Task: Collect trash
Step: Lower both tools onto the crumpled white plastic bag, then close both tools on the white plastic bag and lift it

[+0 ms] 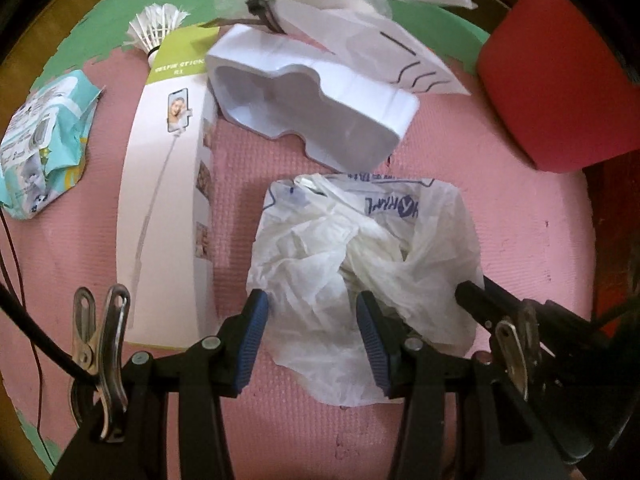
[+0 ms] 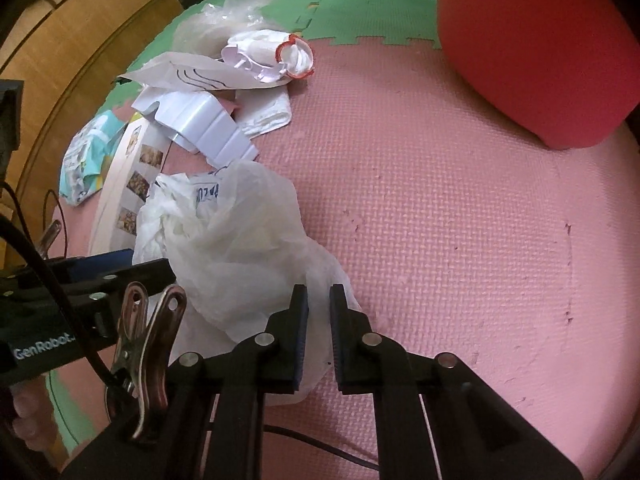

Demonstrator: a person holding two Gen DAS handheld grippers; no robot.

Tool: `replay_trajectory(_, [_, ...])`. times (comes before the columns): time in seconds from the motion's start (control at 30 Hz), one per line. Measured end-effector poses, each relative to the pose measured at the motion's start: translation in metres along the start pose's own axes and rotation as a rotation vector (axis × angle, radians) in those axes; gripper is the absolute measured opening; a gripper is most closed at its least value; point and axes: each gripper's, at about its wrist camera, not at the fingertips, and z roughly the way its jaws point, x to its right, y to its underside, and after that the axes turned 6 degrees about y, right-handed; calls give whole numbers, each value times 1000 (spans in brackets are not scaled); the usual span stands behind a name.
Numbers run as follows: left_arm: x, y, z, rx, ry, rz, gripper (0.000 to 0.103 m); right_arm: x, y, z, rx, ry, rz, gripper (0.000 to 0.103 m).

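Our right fingers are pinched on the near edge of the bag, while our left gripper hangs half-open above its crumpled middle, gripping nothing. We judge collection barely begun: the box, tray, wipes pack and shuttlecock lie scattered on the mat.

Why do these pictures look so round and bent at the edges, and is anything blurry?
Both views come through a fisheye lens: in the left wrist view the long white box bows and the corners go black; in the right wrist view the mat's texture curves. The light is dim and soft, without glare; the crumpled plastic bag looks slightly smeared near the tongs.
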Motion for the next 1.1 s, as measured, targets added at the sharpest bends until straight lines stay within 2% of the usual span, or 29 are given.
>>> replay_trajectory(0.17, [2,-1,9,-11,4,-9,48,-7,-1,4,0,-7,-2,13])
replay_trajectory(0.47, [6,-3,22,4,-20,12,54,-6,1,14,-15,-22,16,18])
replay_trajectory(0.57, [-1,-3,32,-33,17,-36,54,-5,1,15,-15,-28,25,18])
replay_trajectory(0.63, [-5,-2,33,-26,32,-57,55,-4,1,16,-13,-30,26,18])
replay_trajectory(1.1, [15,1,40,-11,11,-6,59,6,9,12,16,-35,35,19])
